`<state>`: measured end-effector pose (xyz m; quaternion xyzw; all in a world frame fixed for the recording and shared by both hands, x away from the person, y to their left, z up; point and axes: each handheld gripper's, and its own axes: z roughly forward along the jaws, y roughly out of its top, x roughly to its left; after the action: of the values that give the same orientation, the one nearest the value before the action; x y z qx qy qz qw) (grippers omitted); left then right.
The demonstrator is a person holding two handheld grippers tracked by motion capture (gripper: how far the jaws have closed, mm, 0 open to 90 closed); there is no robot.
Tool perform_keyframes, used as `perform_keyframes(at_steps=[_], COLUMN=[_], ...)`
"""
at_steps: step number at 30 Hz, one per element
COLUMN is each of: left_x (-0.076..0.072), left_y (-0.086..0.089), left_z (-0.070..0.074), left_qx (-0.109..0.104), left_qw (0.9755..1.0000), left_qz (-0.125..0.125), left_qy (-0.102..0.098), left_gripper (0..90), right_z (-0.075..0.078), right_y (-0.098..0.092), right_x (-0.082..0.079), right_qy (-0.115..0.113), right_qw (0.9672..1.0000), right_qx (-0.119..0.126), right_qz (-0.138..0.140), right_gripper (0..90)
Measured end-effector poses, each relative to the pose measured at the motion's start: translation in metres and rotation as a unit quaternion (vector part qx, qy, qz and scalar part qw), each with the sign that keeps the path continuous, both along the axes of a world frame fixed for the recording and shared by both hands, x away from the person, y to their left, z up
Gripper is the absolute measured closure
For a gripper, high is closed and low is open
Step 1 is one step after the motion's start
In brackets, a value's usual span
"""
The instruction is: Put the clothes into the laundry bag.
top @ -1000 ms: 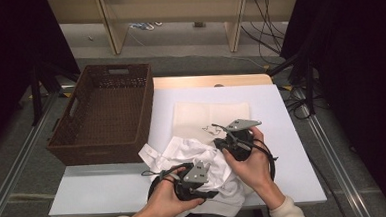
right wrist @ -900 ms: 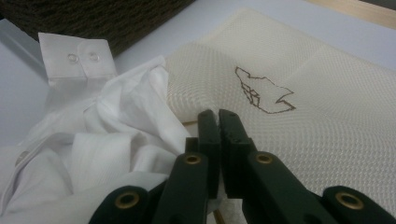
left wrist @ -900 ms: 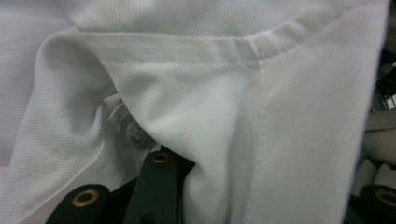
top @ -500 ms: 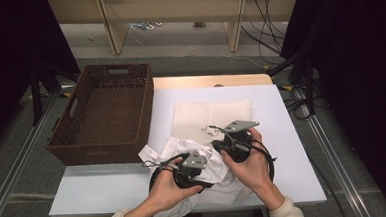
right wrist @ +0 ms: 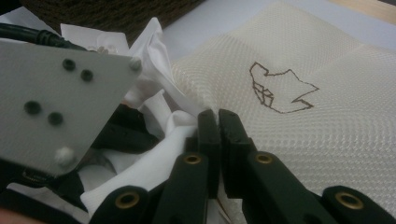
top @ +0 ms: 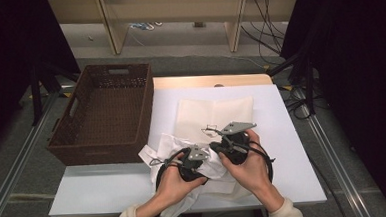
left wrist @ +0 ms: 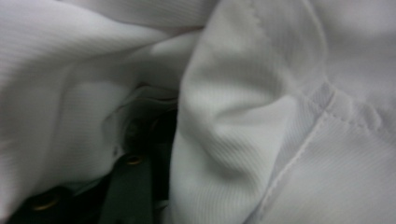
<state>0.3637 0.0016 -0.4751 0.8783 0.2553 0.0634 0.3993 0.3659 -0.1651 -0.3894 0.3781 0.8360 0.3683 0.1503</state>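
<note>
Pinching a fold of the white shirt, the right gripper stays shut on it at the table's near edge. Just left, the left gripper — jaws just opening — sits buried in cloth; its own view shows seams, the high view the cream mesh bag beyond.

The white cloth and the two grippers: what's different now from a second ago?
The left gripper has slid up and right into the white cloth, close beside the right gripper, and its jaws have just been opening, with cloth folds around them. The right gripper stays put, shut on a fold of the cloth. The cream mesh fabric, basket and table are unchanged.
</note>
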Motion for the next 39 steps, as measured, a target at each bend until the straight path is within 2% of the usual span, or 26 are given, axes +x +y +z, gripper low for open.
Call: perform_keyframes(at_steps=[1, 3, 4, 5, 6, 7, 9, 10, 13, 14, 15, 17, 18, 21, 23, 25, 26, 28, 30, 31, 33, 34, 35, 36, 38, 39], left_x=[-0.001, -0.005, -0.006, -0.011, -0.014, -0.015, -0.020, -0.024, -0.031, -0.033, -0.034, -0.037, -0.038, -0.037, -0.036, -0.031, -0.030, -0.026, -0.020, -0.019, -0.013, -0.013, -0.012, -0.010, -0.006, -0.005], left_y=[0.000, -0.001, 0.000, 0.001, 0.003, 0.005, 0.012, 0.017, 0.026, 0.029, 0.032, 0.033, 0.032, 0.026, 0.021, 0.015, 0.011, 0.004, 0.000, -0.002, -0.003, -0.005, -0.006, -0.005, -0.007, -0.007], left_z=[0.001, 0.002, 0.003, 0.006, 0.009, 0.011, 0.019, 0.024, 0.034, 0.037, 0.041, 0.045, 0.046, 0.045, 0.042, 0.040, 0.037, 0.031, 0.028, 0.026, 0.025, 0.025, 0.025, 0.025, 0.023, 0.022], left_qx=[0.007, 0.006, 0.011, 0.014, 0.013, 0.010, 0.002, -0.006, -0.034, -0.046, -0.048, -0.058, -0.061, -0.065, -0.059, -0.045, -0.052, -0.048, -0.040, -0.041, -0.019, -0.026, -0.025, -0.015, -0.015, -0.015], left_qw=[1.0000, 0.9999, 0.9998, 0.9999, 0.9998, 0.9995, 0.9991, 0.9990, 0.9983, 0.9977, 0.9963, 0.9955, 0.9952, 0.9944, 0.9944, 0.9938, 0.9946, 0.9959, 0.9969, 0.9971, 0.9973, 0.9976, 0.9980, 0.9980, 0.9985, 0.9985], left_qz=[-0.002, -0.009, -0.013, -0.006, -0.009, -0.024, -0.030, -0.028, -0.021, -0.020, -0.023, -0.026, -0.022, -0.034, -0.034, -0.038, -0.044, -0.049, -0.044, -0.040, -0.038, -0.031, -0.028, -0.028, -0.019, -0.015], left_qy=[-0.005, -0.008, -0.013, -0.007, -0.007, -0.017, -0.030, -0.035, -0.044, -0.047, -0.067, -0.070, -0.073, -0.077, -0.081, -0.094, -0.079, -0.058, -0.052, -0.050, -0.060, -0.055, -0.052, -0.055, -0.050, -0.050], left_gripper=[44.6, 37.9, 34.8, 31.8, 27.7, 24.8, 22.0, 21.0, 20.3, 21.3, 22.4, 29.2, 33.3, 43.7, 49.8, 55.3, 58.1, 65.6, 72.7, 76.1, 82.0, 84.0, 84.8, 85.3, 85.8, 85.8], right_z=[0.000, 0.000, -0.001, -0.001, -0.001, 0.000, 0.000, -0.001, -0.002, -0.001, -0.001, -0.001, -0.001, -0.001, 0.000, 0.000, 0.000, 0.001, 0.001, 0.001, 0.002, 0.002, 0.003, 0.003, 0.005, 0.005], right_y=[0.000, 0.000, -0.001, -0.002, -0.002, -0.002, -0.003, -0.004, -0.003, -0.003, -0.003, -0.002, -0.002, -0.002, -0.002, -0.003, -0.002, -0.002, -0.001, -0.001, -0.001, -0.001, 0.000, -0.001, 0.000, 0.000], right_x=[0.000, 0.000, 0.001, 0.002, 0.002, 0.002, 0.002, 0.003, 0.004, 0.004, 0.003, 0.002, 0.002, 0.002, 0.003, 0.003, 0.002, 0.002, 0.001, 0.000, 0.000, -0.001, -0.001, 0.000, -0.003, -0.003], right_qy=[0.008, 0.015, 0.007, -0.006, -0.004, 0.002, 0.006, -0.002, -0.002, 0.000, 0.002, 0.010, 0.009, 0.007, 0.004, 0.002, 0.006, 0.005, 0.008, 0.003, 0.006, 0.011, 0.013, 0.004, 0.015, 0.008], right_qw=[1.0000, 0.9998, 1.0000, 1.0000, 1.0000, 1.0000, 1.0000, 1.0000, 1.0000, 1.0000, 1.0000, 0.9999, 0.9999, 0.9999, 0.9999, 1.0000, 0.9999, 0.9999, 0.9998, 0.9999, 0.9999, 0.9998, 0.9998, 0.9999, 0.9998, 0.9999], right_qx=[0.002, 0.008, 0.004, 0.000, 0.003, 0.004, 0.007, 0.000, 0.000, 0.000, 0.003, 0.005, 0.005, 0.006, 0.008, 0.006, 0.008, 0.008, 0.010, 0.007, 0.010, 0.012, 0.012, 0.009, 0.011, 0.010], right_qz=[-0.004, -0.010, -0.004, 0.000, 0.000, -0.002, -0.002, 0.003, 0.002, 0.002, -0.001, -0.012, -0.011, -0.010, -0.008, -0.008, -0.011, -0.008, -0.012, -0.011, -0.012, -0.012, -0.013, -0.008, -0.009, -0.004], right_gripper=[89.2, 89.2, 89.2, 89.2, 89.2, 89.2, 89.2, 89.1, 89.1, 89.1, 89.1, 89.1, 89.1, 89.1, 89.1, 89.1, 89.1, 89.1, 89.1, 89.1, 89.2, 89.2, 89.2, 89.2, 89.2, 89.2])
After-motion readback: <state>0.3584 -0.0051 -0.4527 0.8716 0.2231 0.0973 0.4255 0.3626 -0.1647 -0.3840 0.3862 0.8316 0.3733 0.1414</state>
